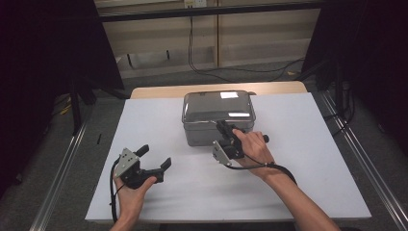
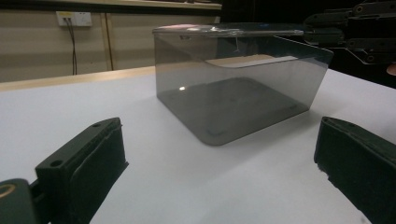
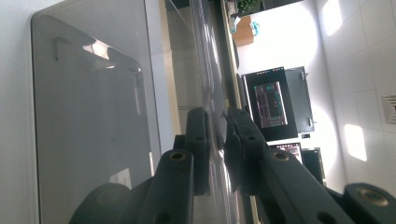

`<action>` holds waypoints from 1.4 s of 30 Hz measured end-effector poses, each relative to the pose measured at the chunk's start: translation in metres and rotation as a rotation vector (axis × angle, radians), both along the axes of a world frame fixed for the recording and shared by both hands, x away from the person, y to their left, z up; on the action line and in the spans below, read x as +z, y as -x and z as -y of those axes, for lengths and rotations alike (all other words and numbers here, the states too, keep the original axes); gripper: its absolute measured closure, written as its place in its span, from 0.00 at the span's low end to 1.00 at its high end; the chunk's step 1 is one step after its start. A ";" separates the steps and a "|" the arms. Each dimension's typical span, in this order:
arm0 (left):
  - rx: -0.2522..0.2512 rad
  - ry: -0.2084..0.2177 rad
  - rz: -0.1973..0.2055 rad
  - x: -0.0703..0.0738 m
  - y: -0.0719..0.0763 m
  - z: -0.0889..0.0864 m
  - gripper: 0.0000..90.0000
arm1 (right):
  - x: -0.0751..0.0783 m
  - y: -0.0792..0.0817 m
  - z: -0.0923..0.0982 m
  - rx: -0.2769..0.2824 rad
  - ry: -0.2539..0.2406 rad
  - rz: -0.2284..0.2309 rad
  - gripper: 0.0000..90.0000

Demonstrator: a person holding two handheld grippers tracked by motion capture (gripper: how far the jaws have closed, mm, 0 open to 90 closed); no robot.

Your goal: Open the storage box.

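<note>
A smoky see-through plastic box [image 1: 207, 130] with a clear lid [image 1: 219, 102] stands at the middle back of the white tabletop [image 1: 298, 159]. My right gripper [image 1: 223, 127] is at the box's near side, shut on the lid's front edge. In the right gripper view the two jaws pinch the thin lid edge [image 3: 209, 70] between them, with my right gripper [image 3: 217, 142] turned on its side beside the box wall [image 3: 88, 116]. My left gripper [image 1: 155, 156] rests low at the front left, open and holding nothing. The left gripper view shows the box [image 2: 233, 93] ahead between my left gripper's [image 2: 219, 163] spread jaws.
The wooden table edge [image 1: 216, 89] runs behind the box. Metal rails [image 1: 62, 168] flank the table on both sides. Black cables [image 1: 231, 70] lie on the floor behind. A cable [image 1: 276, 168] trails from the right gripper over the wrist.
</note>
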State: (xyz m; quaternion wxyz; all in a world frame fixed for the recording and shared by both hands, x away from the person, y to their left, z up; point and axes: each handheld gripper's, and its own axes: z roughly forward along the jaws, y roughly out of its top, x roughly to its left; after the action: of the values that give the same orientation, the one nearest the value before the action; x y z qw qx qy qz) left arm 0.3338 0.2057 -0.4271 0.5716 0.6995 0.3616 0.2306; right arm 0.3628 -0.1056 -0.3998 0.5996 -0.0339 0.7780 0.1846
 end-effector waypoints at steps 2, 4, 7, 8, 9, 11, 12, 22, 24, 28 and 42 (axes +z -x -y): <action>-0.001 -0.016 0.018 0.002 -0.006 0.005 0.03 | 0.001 0.000 0.000 0.000 -0.004 0.002 0.89; -0.003 -0.025 0.026 0.003 -0.011 0.008 0.03 | 0.001 0.000 0.000 -0.003 -0.011 0.002 0.89; -0.026 -0.021 0.018 0.005 -0.020 0.014 0.02 | 0.002 0.000 0.001 0.000 -0.015 0.004 0.89; -0.028 -0.034 0.022 0.006 -0.023 0.016 0.02 | 0.002 -0.001 0.001 -0.001 -0.015 0.003 0.89; -0.029 -0.037 0.027 0.006 -0.024 0.018 0.02 | 0.002 -0.001 0.001 -0.001 -0.015 0.003 0.89; -0.027 -0.039 0.030 0.005 -0.028 0.021 0.02 | 0.002 0.000 0.000 -0.001 -0.001 0.005 0.89; -0.027 -0.035 0.030 0.004 -0.029 0.023 0.02 | 0.002 0.000 0.000 -0.001 -0.002 0.004 0.89; -0.040 -0.054 0.042 0.003 -0.054 0.028 0.08 | 0.004 -0.001 0.001 0.004 -0.011 0.010 0.89; -0.037 -0.056 0.048 0.002 -0.058 0.031 0.08 | 0.004 -0.002 0.002 0.003 -0.014 0.012 0.89; -0.027 -0.073 0.056 0.004 -0.069 0.035 0.09 | 0.005 -0.002 0.002 0.004 -0.016 0.010 0.89; -0.014 -0.094 0.114 0.009 -0.095 0.051 0.14 | 0.006 -0.002 0.002 0.003 -0.014 0.011 0.89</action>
State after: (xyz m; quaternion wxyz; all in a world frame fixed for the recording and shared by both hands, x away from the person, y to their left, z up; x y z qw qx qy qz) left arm 0.4288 0.1549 -0.4178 0.5593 0.7140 0.3123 0.2827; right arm 0.3653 -0.1073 -0.3941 0.6037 -0.0318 0.7734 0.1909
